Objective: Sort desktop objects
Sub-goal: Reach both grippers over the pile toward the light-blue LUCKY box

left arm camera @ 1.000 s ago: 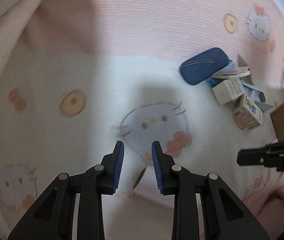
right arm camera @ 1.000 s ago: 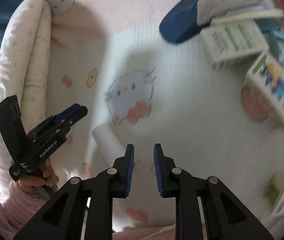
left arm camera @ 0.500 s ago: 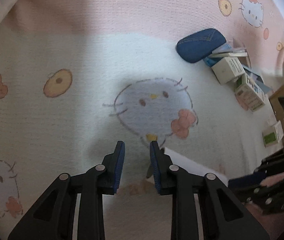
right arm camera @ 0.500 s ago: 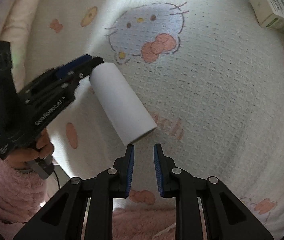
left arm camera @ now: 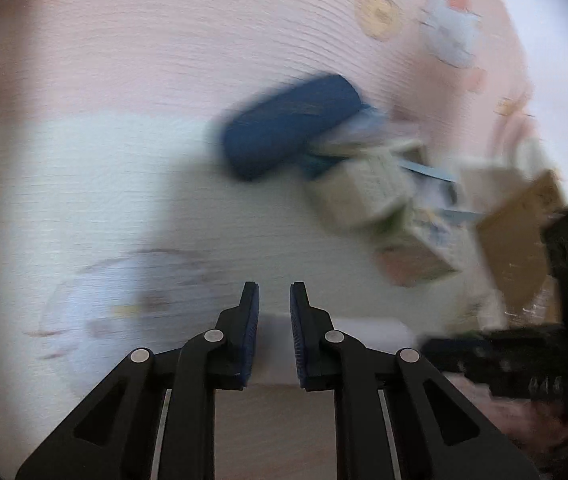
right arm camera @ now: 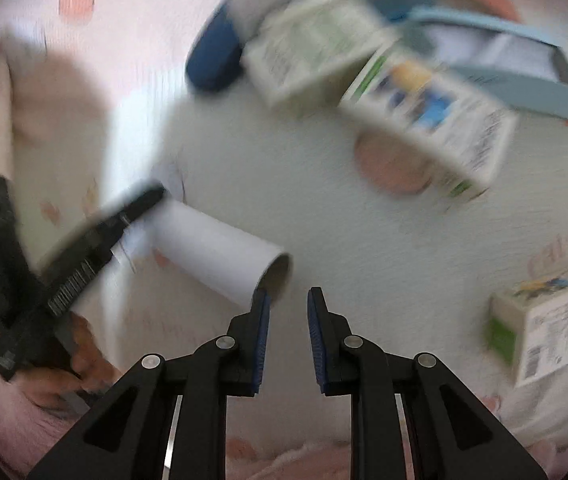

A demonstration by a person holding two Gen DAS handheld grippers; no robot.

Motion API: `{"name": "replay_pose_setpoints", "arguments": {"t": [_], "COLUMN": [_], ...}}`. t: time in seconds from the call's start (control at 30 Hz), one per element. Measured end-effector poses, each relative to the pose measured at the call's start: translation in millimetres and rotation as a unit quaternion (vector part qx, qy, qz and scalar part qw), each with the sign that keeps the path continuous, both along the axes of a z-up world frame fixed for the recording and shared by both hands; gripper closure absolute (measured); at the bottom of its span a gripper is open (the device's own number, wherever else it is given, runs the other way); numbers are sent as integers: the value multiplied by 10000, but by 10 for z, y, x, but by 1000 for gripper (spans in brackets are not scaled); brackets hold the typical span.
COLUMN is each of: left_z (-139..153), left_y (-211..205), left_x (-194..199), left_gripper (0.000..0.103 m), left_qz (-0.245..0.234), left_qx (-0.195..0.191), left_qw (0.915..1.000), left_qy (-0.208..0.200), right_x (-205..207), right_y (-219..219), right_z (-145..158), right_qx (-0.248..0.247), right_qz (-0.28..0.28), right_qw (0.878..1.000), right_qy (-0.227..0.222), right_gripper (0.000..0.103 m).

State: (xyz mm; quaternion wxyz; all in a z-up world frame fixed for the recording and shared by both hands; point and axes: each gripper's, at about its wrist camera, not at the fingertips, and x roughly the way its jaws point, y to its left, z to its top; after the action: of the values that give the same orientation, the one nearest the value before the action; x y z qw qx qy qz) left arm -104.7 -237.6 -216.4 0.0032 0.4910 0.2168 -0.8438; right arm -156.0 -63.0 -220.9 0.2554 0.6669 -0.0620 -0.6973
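We list two hand-held grippers, both pointing steeply down.

- Left gripper (left arm camera: 272, 292): jaws have just been closing and now stand narrowly apart. An end of the white roll (right arm camera: 216, 252) lies between them. Blur hides whether the pads press it.
- Left hand (right arm camera: 80, 356): wrapped around that gripper's handle.
- Right gripper (right arm camera: 288, 296): jaws narrowly apart, nothing between them.

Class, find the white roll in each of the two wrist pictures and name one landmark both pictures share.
Left wrist view: the white roll lies blurred at bottom centre, just beyond and right of the left gripper.
Right wrist view: the white roll lies lower left of centre, its open end by the right gripper, its far end at the left gripper.
Shared landmark: the dark blue case beside the boxes.
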Motion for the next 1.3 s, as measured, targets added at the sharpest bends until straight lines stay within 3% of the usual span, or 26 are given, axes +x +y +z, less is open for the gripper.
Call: {"name": "replay_pose_setpoints", "arguments": {"t": [0.1,0.17,0.23,0.37,0.43,0.5,0.67,0.83,1.07,1.27,1.3], "left_z": [-14,-8,2,86,114,155,205,316,579,614,588], "left_y": [301,480,562,549,492,407,234,192,470,991,1104], "left_x": [-188,-262,-295,-281,-247,-183,-49,-126,-790,-1227,-1282], "left_gripper": [79,79,78,74,66,64,59,58,58,57,58], "left_qz": [-522,-647,-702,-675,-615,-510,-179,-52,-619,-1486,-1600], "left_qx": [-83,-361,-384,-480,-562,-566,-506,-440,-349,-232,-423], "left_qw": [9986,9972,9967,9965,9964,9970,9983,9990,9968,9870,9849], "left_qy": [-60,-101,-121,-113,-149,-165,-244,-92,373,569,509], "right_x": [-146,-212,-238,-266,-303,-217,-160,-199,-588,-749,-723], "right_y": [206,299,378,575,649,598,507,537,725,1123,1232], "right_z": [68,96,126,128,150,143,94,293,563,535,526], "right_qx": [-234,-167,-136,-343,-434,-594,-776,-772,-778,-156,-98], "right_qz": [-386,-451,-474,-560,-657,-838,-983,-962,-1158,-1725,-1737], "right_qw": [9989,9984,9978,9968,9962,9944,9921,9913,9854,9760,9749], "right_qy": [160,305,442,462,373,248,11,459,980,1323,1388], "right_gripper": [85,85,85,82,67,62,62,62,51,51,59]}}
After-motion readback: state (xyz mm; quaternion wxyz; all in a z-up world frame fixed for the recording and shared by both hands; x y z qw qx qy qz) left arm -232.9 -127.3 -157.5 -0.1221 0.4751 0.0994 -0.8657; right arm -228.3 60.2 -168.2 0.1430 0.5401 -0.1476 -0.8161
